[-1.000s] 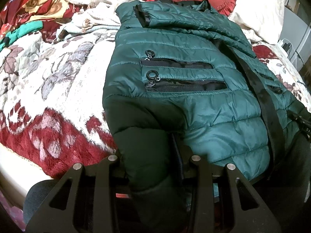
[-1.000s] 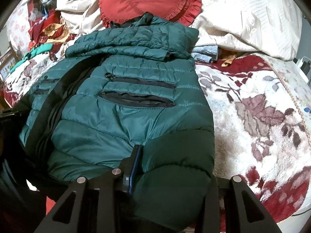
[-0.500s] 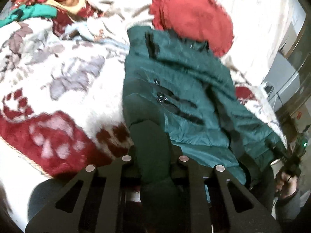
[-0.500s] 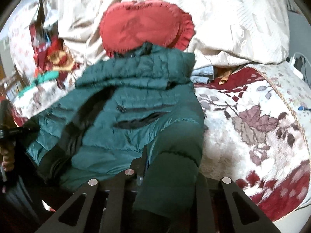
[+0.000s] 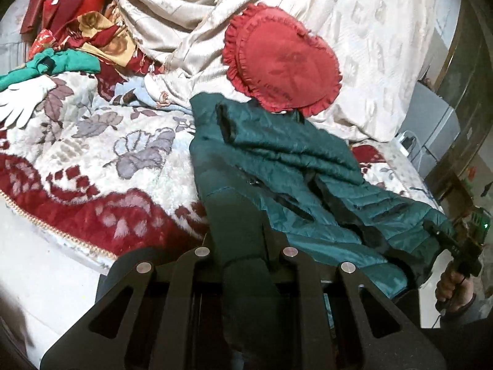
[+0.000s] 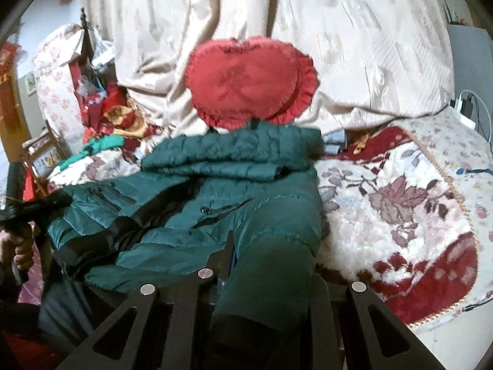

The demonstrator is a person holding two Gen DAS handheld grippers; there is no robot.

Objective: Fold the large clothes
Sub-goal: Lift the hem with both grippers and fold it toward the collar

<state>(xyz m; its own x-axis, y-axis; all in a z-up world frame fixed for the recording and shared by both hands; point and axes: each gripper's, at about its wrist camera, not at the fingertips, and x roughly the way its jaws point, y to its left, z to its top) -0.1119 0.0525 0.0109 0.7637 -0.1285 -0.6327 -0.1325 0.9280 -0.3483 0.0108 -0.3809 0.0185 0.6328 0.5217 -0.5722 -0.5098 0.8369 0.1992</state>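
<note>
A dark green quilted puffer jacket (image 5: 286,166) lies front up on the bed, its hood toward the pillows; it also shows in the right wrist view (image 6: 234,185). My left gripper (image 5: 243,246) is shut on the jacket's bottom hem at one corner and lifts it off the bed. My right gripper (image 6: 262,265) is shut on the other bottom corner and lifts it too. The lower half of the jacket is raised and sags between the two grippers. The right gripper is seen from the left wrist view (image 5: 456,243), held in a hand.
A red frilled heart cushion (image 5: 283,64) leans on cream bedding (image 5: 369,30) behind the hood. A red and white floral blanket (image 5: 92,166) covers the bed. Loose clothes (image 5: 61,61) pile at the far left. A white charger (image 6: 462,108) sits at the right edge.
Both grippers have pulled back and up with the jacket's bottom corners. The hem has risen off the bed and the jacket now looks smaller and farther away.
</note>
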